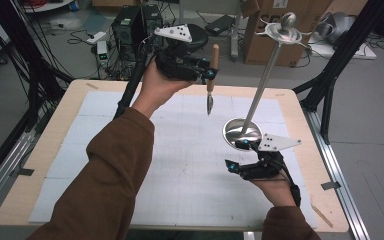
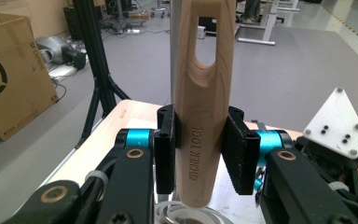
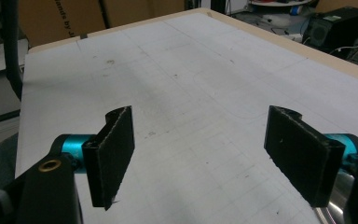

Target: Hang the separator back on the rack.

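The wooden handle bears the burnt-in words "KITCHEN TOOL", read in the left gripper view, where the left gripper has its fingers clenched on both sides of it. In the high view this tool hangs upright, metal end down, above the far part of the table, the left hand raised. The right gripper has its fingers spread wide, grasping nothing, low over the white mat. Beside it stands a steel stand with a round base.
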{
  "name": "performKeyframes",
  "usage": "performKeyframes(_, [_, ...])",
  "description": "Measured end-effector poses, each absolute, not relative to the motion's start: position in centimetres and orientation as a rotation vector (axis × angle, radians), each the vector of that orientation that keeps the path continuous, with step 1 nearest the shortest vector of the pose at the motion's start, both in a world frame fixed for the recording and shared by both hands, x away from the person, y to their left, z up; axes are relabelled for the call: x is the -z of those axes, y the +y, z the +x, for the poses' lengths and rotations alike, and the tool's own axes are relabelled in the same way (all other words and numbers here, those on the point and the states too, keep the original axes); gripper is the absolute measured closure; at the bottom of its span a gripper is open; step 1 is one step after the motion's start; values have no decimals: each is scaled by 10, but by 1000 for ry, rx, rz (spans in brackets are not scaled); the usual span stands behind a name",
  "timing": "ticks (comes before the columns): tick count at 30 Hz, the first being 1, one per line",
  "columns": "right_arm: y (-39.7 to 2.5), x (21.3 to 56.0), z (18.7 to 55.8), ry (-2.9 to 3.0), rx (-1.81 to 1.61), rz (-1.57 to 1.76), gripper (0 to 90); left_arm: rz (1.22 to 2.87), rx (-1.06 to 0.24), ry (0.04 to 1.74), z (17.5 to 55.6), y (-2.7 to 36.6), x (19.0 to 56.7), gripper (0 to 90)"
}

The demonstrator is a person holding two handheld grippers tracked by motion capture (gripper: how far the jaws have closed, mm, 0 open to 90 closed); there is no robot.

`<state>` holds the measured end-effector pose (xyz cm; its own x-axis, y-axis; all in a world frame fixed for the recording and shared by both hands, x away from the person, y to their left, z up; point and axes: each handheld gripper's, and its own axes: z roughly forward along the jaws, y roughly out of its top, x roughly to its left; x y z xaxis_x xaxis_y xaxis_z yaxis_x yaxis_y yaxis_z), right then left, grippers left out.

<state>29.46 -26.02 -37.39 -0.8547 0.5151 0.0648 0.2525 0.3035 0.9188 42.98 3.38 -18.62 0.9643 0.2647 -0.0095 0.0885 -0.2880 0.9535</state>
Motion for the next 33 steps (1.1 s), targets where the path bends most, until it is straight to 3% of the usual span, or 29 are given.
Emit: performKeyframes(33, [-264, 377, 293, 2337, -1583, 701, 236, 1920, -208, 248, 462, -15, 155, 679])
